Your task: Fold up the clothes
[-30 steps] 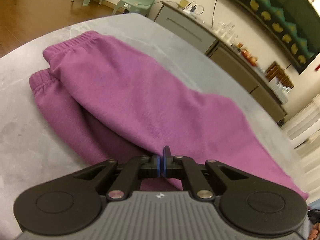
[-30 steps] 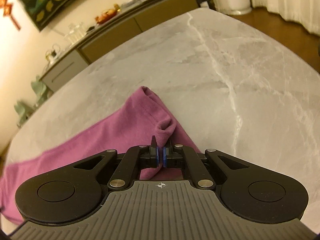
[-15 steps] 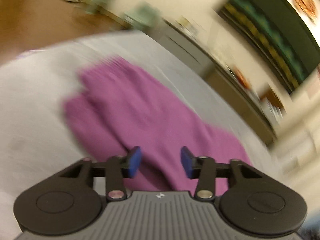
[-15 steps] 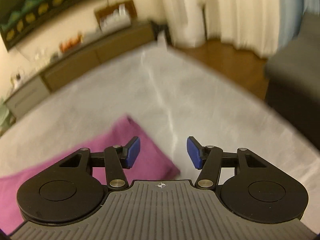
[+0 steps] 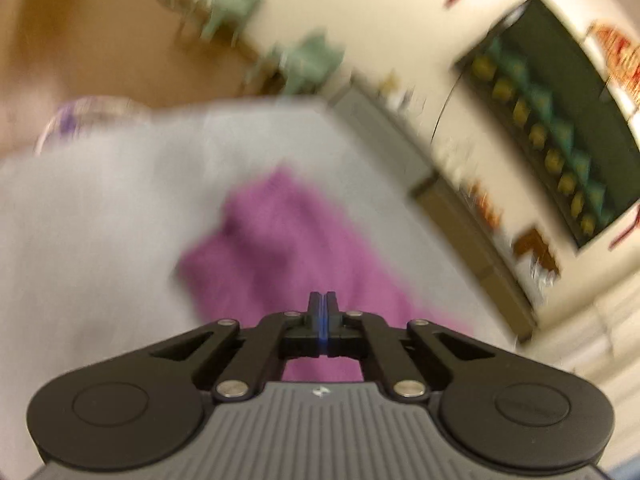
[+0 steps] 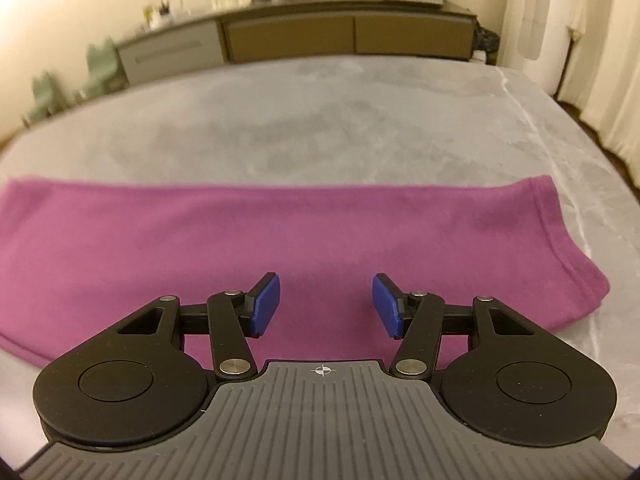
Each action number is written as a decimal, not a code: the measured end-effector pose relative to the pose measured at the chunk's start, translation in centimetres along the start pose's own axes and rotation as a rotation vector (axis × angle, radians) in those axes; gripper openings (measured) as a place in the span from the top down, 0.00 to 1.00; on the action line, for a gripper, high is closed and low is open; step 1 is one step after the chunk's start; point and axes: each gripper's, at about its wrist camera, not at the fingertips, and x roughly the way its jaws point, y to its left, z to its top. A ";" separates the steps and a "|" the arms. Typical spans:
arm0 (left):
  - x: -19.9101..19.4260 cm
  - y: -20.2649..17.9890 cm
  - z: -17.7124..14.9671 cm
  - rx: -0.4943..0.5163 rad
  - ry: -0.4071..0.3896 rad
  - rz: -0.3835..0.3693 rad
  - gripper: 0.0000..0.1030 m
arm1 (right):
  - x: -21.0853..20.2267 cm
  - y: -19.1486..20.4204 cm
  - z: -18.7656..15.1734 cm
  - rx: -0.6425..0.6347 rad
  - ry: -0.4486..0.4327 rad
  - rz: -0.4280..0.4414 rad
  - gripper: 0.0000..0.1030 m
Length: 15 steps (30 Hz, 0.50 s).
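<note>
Purple sweatpants (image 6: 280, 236) lie folded lengthwise in a long flat band across the grey marble table (image 6: 320, 120). Their hemmed end (image 6: 560, 240) is at the right in the right wrist view. My right gripper (image 6: 326, 304) is open and empty, just above the near edge of the pants. In the blurred left wrist view the pants (image 5: 288, 240) stretch away from me, and my left gripper (image 5: 323, 304) is shut with nothing between its pads, raised above the cloth.
A long low sideboard (image 6: 340, 36) with a fruit bowl and boxes stands behind the table. Small green chairs (image 6: 44, 92) stand at the far left. Curtains (image 6: 600, 40) hang at the right. A dark wall hanging (image 5: 560, 120) shows in the left view.
Both grippers let go of the pants and pulled back. The left one then shut again, empty; the right one stays open. The right view swung to face the pants squarely.
</note>
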 end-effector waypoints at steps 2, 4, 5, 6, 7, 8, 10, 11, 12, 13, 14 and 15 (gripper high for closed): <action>0.9 1.7 0.2 -0.054 0.034 0.041 1.00 | 0.3 0.1 0.0 -0.014 0.009 -0.029 0.45; 0.3 1.8 1.1 -0.066 0.003 -0.008 0.99 | -0.3 1.8 0.4 -0.043 -0.027 -0.028 0.45; 0.0 1.8 1.5 -0.069 -0.011 -0.029 0.95 | -1.4 3.6 0.4 -0.078 -0.060 0.004 0.45; 0.0 1.6 1.8 -0.065 -0.016 -0.037 0.90 | -2.6 5.7 0.2 -0.118 -0.081 0.039 0.45; 0.3 1.5 2.2 -0.072 -0.006 -0.039 0.89 | -3.5 8.8 0.1 -0.174 -0.099 0.090 0.45; 0.7 1.5 2.3 -0.087 0.007 -0.040 0.89 | -4.4 11.9 0.0 -0.230 -0.118 0.141 0.45; 1.6 1.6 2.7 -0.102 0.021 -0.054 0.89 | -6.2 18.2 -0.3 -0.338 -0.147 0.235 0.44; 1.9 1.5 2.8 -0.097 0.023 -0.053 0.89 | -6.8 22.0 -0.6 -0.396 -0.162 0.282 0.43; 2.4 1.6 2.9 -0.094 0.026 -0.045 0.89 | -7.5 25.9 -1.0 -0.454 -0.177 0.328 0.43; 2.9 1.8 3.0 -0.093 0.028 -0.032 0.89 | -8.2 29.8 -1.3 -0.512 -0.193 0.373 0.43; 3.4 2.1 3.0 -0.098 0.030 -0.006 0.89 | -8.5 33.4 -1.7 -0.565 -0.215 0.406 0.42; 3.9 2.5 3.0 -0.107 0.036 0.013 0.90 | -8.9 37.1 -2.1 -0.619 -0.238 0.438 0.40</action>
